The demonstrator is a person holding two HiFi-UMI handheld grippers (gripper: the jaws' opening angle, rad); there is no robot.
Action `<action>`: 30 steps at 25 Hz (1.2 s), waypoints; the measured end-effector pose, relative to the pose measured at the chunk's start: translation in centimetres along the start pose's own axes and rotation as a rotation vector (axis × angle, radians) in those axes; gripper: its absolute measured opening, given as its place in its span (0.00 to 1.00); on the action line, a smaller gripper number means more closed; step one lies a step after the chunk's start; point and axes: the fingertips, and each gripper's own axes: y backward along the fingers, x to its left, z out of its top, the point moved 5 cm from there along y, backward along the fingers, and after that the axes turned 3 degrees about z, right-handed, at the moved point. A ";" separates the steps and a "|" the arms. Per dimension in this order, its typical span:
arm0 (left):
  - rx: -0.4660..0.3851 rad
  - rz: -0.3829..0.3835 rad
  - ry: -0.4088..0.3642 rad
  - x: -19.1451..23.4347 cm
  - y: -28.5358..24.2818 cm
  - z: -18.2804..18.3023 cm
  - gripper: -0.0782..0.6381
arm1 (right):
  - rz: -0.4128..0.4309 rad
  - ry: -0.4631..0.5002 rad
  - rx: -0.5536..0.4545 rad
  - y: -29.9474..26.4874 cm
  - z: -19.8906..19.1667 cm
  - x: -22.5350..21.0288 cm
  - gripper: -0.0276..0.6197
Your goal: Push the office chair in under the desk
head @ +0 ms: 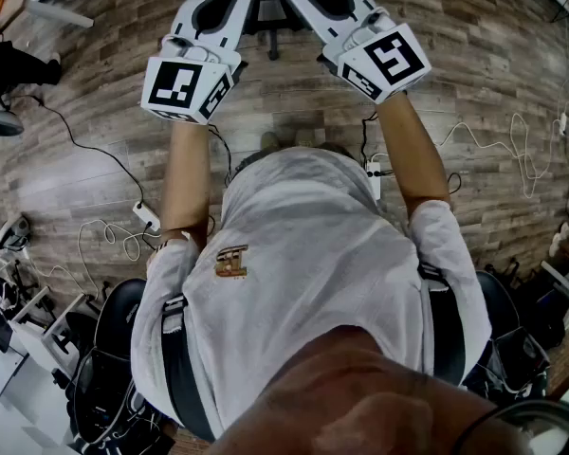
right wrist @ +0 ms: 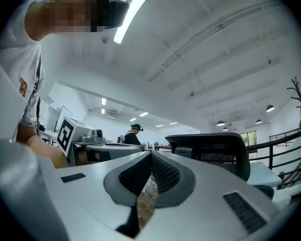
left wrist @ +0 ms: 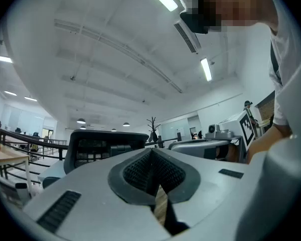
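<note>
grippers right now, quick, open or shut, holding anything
Left gripper: shut, holding nothing.
Right gripper: shut, holding nothing.

Two claws point(left wrist: 151, 153) point(right wrist: 151, 155), one office chair point(right wrist: 210, 152)

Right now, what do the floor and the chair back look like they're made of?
Floor: wood-look planks, matt, with grain and plank seams; real wood or laminate unclear. Chair back: seemingly black mesh in a dark, plastic-looking frame.
</note>
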 end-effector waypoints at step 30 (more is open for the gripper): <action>0.122 0.036 -0.339 4.9 -1.5 -1.9 0.16 | -0.065 0.147 0.114 -1.3 -0.8 -4.1 0.10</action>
